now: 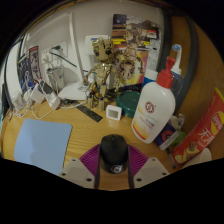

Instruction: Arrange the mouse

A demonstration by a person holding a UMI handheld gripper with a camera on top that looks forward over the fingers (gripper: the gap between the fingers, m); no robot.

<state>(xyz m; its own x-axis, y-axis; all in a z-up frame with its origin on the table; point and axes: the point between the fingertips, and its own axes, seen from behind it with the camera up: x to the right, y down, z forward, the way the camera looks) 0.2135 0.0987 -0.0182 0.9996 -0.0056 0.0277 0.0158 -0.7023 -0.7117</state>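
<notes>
Gripper view shows the gripper point(114, 168) seemingly clamped on the black mouse point(114, 151); swung toward two o'clock, it could knock over the glue bottle point(154, 104).

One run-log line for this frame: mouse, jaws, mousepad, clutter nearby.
mouse: black, between pink pads, on desk | gripper: grip unclear | blue mousepad: left, bare | white glue bottle: upright, right
</notes>
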